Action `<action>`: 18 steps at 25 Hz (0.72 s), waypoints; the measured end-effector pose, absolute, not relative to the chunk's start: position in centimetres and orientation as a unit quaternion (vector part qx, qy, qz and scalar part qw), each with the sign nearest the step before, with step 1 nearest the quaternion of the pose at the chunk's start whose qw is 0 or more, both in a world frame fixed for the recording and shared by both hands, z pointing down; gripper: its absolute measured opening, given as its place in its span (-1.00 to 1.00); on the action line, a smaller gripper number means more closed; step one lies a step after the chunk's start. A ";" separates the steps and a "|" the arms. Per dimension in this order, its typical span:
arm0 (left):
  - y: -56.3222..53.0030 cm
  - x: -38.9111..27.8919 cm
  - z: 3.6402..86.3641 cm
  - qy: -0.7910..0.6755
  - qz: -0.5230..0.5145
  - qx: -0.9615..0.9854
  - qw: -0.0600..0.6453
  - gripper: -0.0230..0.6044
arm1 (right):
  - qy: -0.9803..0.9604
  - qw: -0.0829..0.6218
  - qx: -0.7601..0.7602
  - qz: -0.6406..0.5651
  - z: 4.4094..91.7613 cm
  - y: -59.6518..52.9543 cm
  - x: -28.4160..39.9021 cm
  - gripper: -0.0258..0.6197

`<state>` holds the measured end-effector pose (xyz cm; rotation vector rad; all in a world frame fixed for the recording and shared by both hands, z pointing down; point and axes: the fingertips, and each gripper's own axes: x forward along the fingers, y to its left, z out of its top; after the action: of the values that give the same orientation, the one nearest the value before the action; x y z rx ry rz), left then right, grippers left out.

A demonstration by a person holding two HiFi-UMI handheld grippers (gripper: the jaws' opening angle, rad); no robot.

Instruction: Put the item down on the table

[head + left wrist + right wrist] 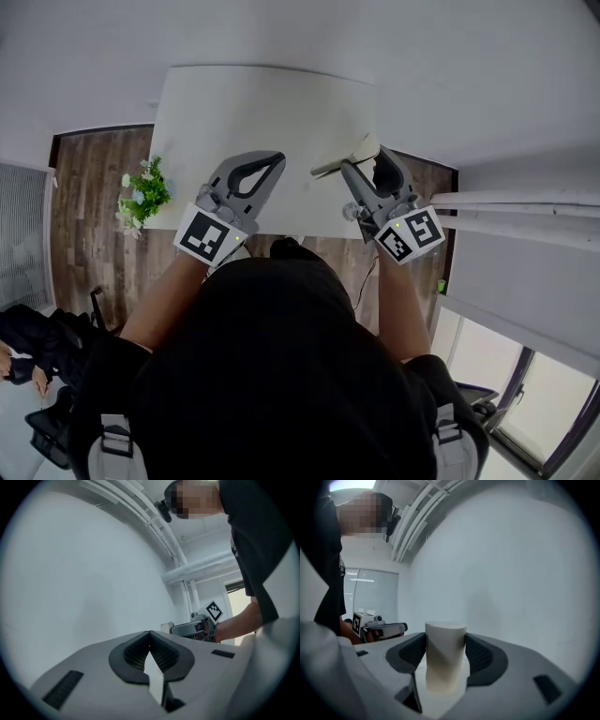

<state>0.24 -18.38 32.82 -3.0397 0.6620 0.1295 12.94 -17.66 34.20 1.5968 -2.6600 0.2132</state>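
A cream-white cylinder (444, 660), shaped like a small cup, sits upright between my right gripper's (445, 641) dark pads, which are shut on its sides. In the head view the cylinder (333, 164) sticks out leftward from the right gripper (361, 161) above the right part of the white table (234, 103). I cannot tell whether it touches the tabletop. My left gripper (277, 159) hovers over the table's near middle with its jaws shut and nothing between them. Its tips (150, 633) meet in the left gripper view, where the right gripper (194, 628) shows beyond them.
A potted green plant with white flowers (142, 195) stands at the table's left near corner. White pipes (516, 211) run along the wall to the right. Dark wooden floor (94, 187) surrounds the table. The left gripper (379, 629) shows at the left in the right gripper view.
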 end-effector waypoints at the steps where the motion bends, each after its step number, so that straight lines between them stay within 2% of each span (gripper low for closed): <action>1: -18.8 0.9 32.9 0.214 0.039 -0.976 0.017 -0.95 | -0.856 0.020 0.511 0.070 34.4 -18.2 13.6 -0.09; 7: -21.8 5.5 33.7 0.226 0.029 -0.973 0.019 -0.95 | -0.863 0.069 0.495 0.080 37.2 -21.6 17.5 -0.09; 18: -23.7 10.5 36.3 0.224 0.029 -0.974 0.014 -0.95 | -0.852 0.236 0.457 0.098 45.8 -25.2 21.4 -0.10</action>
<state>10.48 -23.71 36.34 -3.0334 0.6983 0.0915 21.41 -25.24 45.85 1.2517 -2.3363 0.2700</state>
